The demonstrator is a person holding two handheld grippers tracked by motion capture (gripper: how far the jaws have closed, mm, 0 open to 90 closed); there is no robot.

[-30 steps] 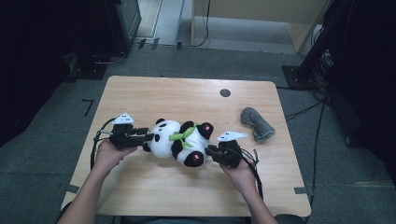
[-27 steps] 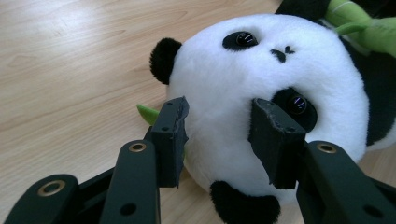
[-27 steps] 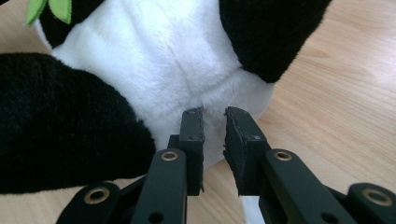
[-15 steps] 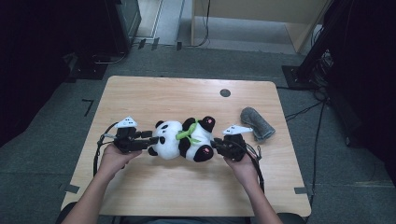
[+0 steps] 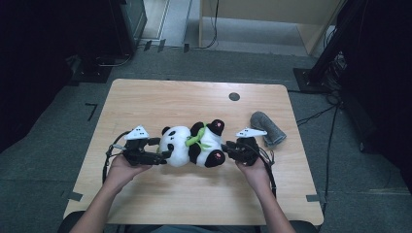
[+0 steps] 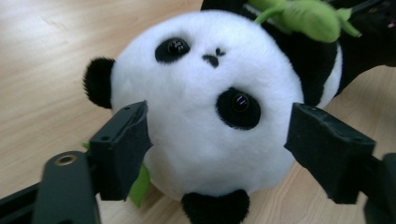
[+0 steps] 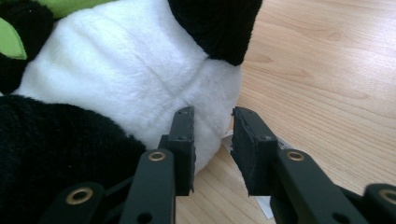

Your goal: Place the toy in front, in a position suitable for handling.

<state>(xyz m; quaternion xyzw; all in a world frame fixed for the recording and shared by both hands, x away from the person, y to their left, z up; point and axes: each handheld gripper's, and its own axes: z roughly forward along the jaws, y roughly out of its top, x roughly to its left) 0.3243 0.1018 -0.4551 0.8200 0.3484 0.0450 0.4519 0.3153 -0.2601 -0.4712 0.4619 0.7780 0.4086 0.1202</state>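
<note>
Both grippers, left gripper (image 5: 163,156) and right gripper (image 5: 228,148), are black, each topped by a grey three-cornered plate, trailing black cables; brass-ringed holes mark the jaws.

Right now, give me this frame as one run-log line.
object: black-and-white plush panda lying on wooden table | left gripper: open, jaws flanking head | right gripper: narrow gap at rear, grip unclear | grey cloth: apart

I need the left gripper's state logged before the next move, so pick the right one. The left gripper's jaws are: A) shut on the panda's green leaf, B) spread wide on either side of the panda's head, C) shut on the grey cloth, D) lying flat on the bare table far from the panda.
B: in the left gripper view the left gripper has its jaws spread apart, one on each side of the plush panda, around its white head.
</note>
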